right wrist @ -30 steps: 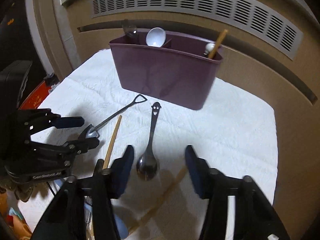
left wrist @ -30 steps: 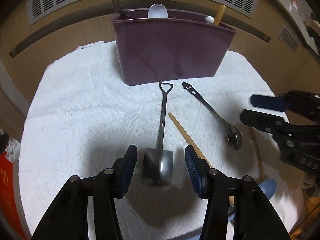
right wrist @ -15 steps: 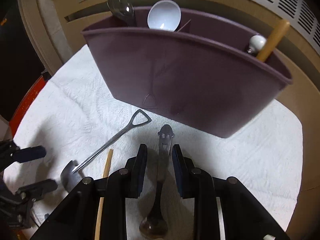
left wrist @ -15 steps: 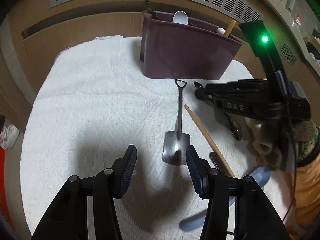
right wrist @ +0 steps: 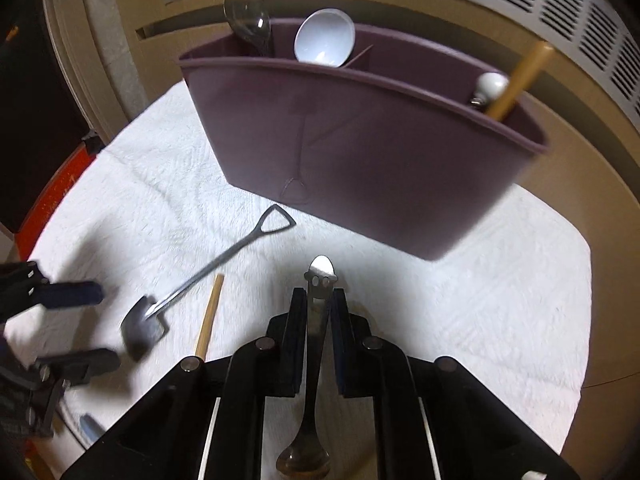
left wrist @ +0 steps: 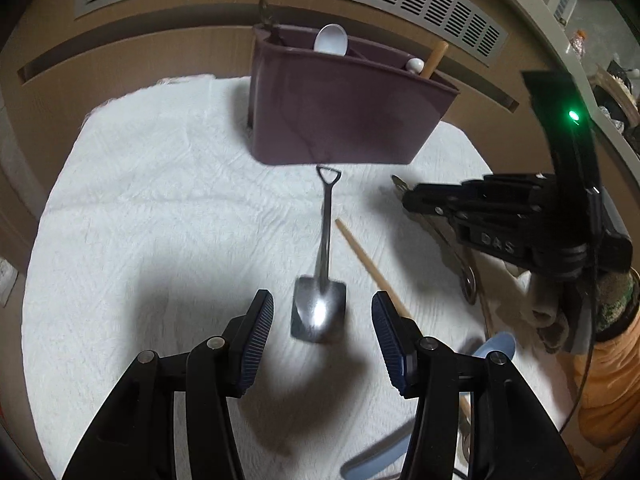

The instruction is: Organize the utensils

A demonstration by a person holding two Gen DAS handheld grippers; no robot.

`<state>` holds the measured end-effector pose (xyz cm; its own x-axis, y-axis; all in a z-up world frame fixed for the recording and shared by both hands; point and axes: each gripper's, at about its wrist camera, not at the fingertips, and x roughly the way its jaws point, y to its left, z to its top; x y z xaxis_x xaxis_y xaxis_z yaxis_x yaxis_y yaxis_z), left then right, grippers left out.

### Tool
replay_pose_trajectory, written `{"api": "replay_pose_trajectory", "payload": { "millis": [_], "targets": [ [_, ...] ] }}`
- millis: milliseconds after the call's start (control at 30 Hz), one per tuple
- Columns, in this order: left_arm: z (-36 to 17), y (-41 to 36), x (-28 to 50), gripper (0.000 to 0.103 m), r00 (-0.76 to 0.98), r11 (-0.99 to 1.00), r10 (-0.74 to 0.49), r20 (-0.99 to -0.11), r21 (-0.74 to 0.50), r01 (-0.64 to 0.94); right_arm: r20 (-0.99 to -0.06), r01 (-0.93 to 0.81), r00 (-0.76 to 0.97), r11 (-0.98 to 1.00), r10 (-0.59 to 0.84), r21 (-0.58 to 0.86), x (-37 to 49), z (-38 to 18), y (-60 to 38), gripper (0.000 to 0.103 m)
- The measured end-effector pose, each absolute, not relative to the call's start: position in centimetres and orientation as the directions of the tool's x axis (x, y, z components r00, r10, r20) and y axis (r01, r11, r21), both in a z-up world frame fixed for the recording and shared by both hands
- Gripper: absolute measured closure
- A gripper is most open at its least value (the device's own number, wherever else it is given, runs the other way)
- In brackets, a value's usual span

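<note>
Smiley-handled steel spoon [right wrist: 316,344] clamped before purple caddy [right wrist: 360,160]

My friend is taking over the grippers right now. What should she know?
Right gripper: shut on the smiley spoon, gripping its handle.
Left gripper: open, empty, hovering over the shovel spoon.
Purple holder already has a white spoon, a dark spoon and a wooden stick standing in it.
Left to do: drop the smiley spoon in the holder, then the shovel spoon, the chopstick and the blue spoon lying on the white towel.
</note>
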<state>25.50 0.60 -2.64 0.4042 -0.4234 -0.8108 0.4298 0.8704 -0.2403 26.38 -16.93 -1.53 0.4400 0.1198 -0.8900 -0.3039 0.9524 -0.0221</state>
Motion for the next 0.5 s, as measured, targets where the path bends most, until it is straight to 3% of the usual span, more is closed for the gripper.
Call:
{"api": "replay_pose_trajectory", "payload": {
  "millis": [300,500],
  "targets": [
    [-2.6,-3.1,30.0,0.051,0.365,0.885,-0.313,-0.877,-0.13,0.446,-0.857,-0.254,0.49,0.967,0.162,0.037,24.5,0.7,-20.9,0.092],
    [-3.6,-2.2,26.0,0.051,0.367,0.873,-0.267,-0.891,-0.062,0.484,-0.843,-0.25,0.507,0.967,0.179,0.055,23.0,1.1,-22.5,0.092]
  ]
}}
